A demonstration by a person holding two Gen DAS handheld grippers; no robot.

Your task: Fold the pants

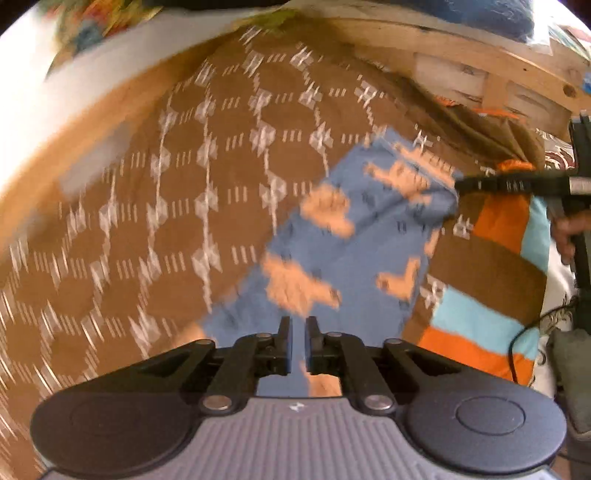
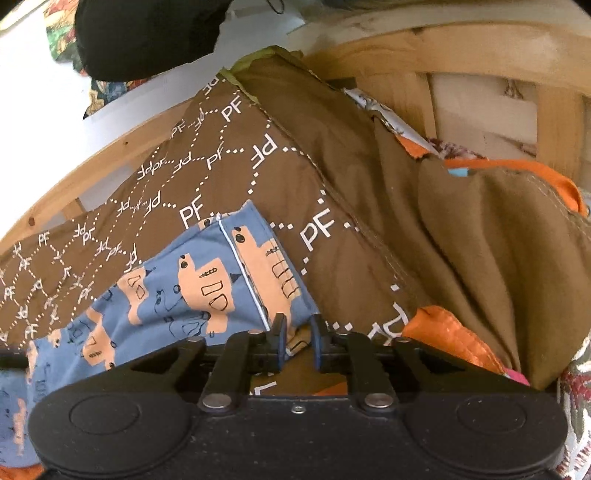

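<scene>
The pants are blue with orange vehicle prints and lie on a brown patterned bedspread. My left gripper is over their near end, its jaws a narrow gap apart, with blue cloth between them. The left wrist view is blurred by motion. My right gripper is at the pants' white-piped hem corner, and a fold of blue cloth sits between its nearly closed jaws. In the left wrist view its fingers reach in from the right to the pants' far corner.
A wooden bed frame runs behind the bedspread. A striped orange, turquoise and brown blanket lies to the right. Plain brown cloth is bunched at the right, with orange fabric under it. A black object sits top left.
</scene>
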